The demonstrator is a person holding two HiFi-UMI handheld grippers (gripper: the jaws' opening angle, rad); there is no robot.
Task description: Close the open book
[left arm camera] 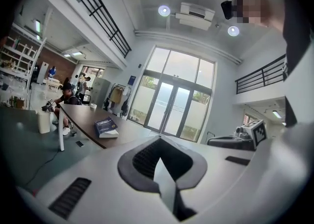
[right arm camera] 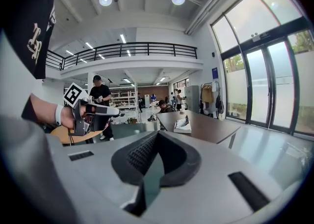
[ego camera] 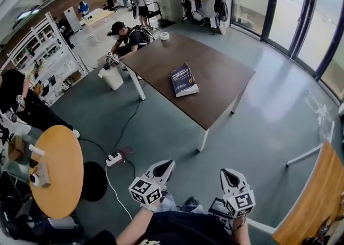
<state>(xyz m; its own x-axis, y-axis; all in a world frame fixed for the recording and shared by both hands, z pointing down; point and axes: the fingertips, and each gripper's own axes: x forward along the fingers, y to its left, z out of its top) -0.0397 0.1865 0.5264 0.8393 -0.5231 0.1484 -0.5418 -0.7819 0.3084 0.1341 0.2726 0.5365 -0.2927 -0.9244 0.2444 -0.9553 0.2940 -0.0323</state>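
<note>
Both left gripper (ego camera: pixel 163 167) and right gripper (ego camera: pixel 229 177) have jaws shut, empty, just carried; blue book (ego camera: pixel 184 80) lies well away on the counter (ego camera: pixel 220 85).

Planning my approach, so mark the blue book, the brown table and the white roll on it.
blue book (ego camera: pixel 181 79), head view, its front cover.
brown table (ego camera: pixel 221 77), head view, bare top right of the book.
white roll (ego camera: pixel 164 35), head view, its ring, at the table's far corner.

A white tape roll (ego camera: pixel 164 36) sits on the brown table (ego camera: pixel 215 77).
</note>
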